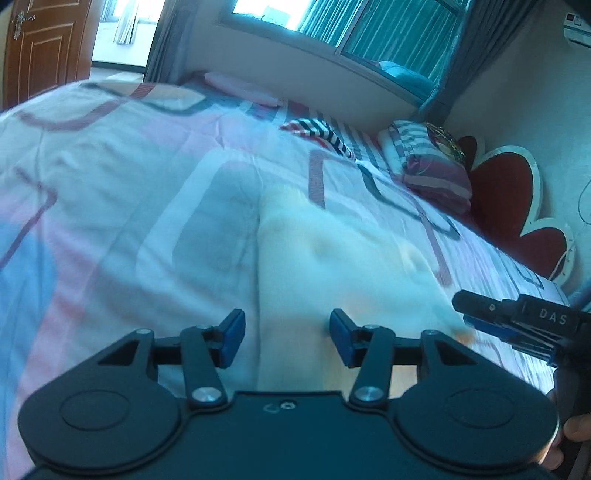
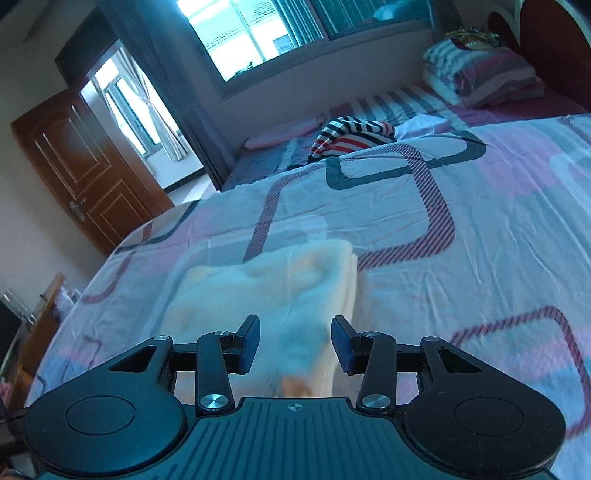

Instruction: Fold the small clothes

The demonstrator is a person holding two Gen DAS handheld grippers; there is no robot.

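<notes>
1. The left gripper (image 1: 287,334) has its blue-padded fingers (image 1: 233,338) spread wide, with nothing between them. They hang over the near edge of a cream fleece garment (image 1: 332,266); whether the pads touch the cloth cannot be told through the blur.
2. The right gripper (image 2: 295,341) also has its fingers (image 2: 250,341) spread apart and holds nothing. The same cream garment (image 2: 266,288) lies straight ahead of them and runs under the gap between them, folded into a soft block with layered edges along its right side.
3. In the left wrist view the right gripper (image 1: 480,314) reaches in from the right of the left fingers, just beside the garment's right edge; from that side its opening cannot be judged.
4. The garment rests on a bed covered by a quilt (image 2: 424,240) printed with pink, blue and grey rounded squares.
5. Beyond the fingers, well apart from the garment, a striped red, white and navy garment (image 2: 351,138) lies bunched at the far edge of the quilt.
6. Further off to the right sit striped pillows (image 2: 484,77) against a red headboard (image 1: 509,206).
7. A wide window (image 2: 266,33) with grey curtains spans the far wall, and a brown wooden door (image 2: 85,166) stands open to the left.
</notes>
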